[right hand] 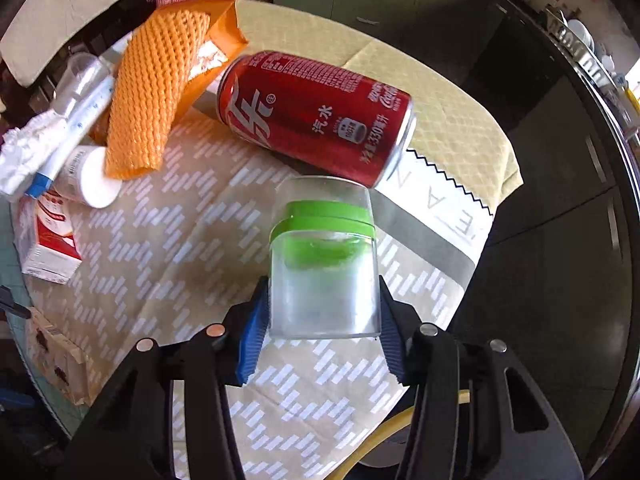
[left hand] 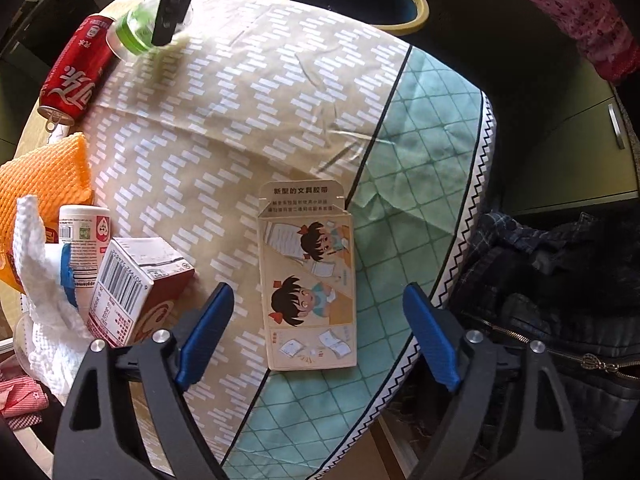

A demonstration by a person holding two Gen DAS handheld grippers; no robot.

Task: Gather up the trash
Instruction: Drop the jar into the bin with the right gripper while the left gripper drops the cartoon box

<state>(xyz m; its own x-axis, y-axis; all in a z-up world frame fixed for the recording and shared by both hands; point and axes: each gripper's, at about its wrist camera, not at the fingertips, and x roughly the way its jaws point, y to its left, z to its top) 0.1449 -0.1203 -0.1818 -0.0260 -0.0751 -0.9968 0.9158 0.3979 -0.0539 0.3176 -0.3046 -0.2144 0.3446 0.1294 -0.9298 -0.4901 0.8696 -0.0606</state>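
Right wrist view shows the right gripper (right hand: 324, 316) clamped on a small clear plastic jar with a green lid (right hand: 323, 256), its blue pads pressed against both sides of the jar's body, which lies tipped with the lid end pointing away toward a red soda can (right hand: 316, 114) lying on its side just beyond it. To the left sits the rest of the litter: an orange foam net (right hand: 154, 92), a crumpled white tissue (right hand: 28, 156), a white tub (right hand: 90, 184) and a red-and-white carton (right hand: 50, 244), all bunched together on the patterned tablecloth (right hand: 180, 260). From the left wrist, the left gripper (left hand: 318, 336) hangs over the table with its jaws spread wide and nothing in them, straddling a flat cartoon-printed paper box (left hand: 308, 280) that lies between the fingers but untouched. Beyond the table edge stands a bin with a yellow rim (left hand: 420, 4), dark inside. To my eye one piece is already picked and a second is being lined up. Next, the jar wants carrying across to that bin, and the left jaws need to drop lower and close on the thin box, which looks awkward to pinch lying flat.
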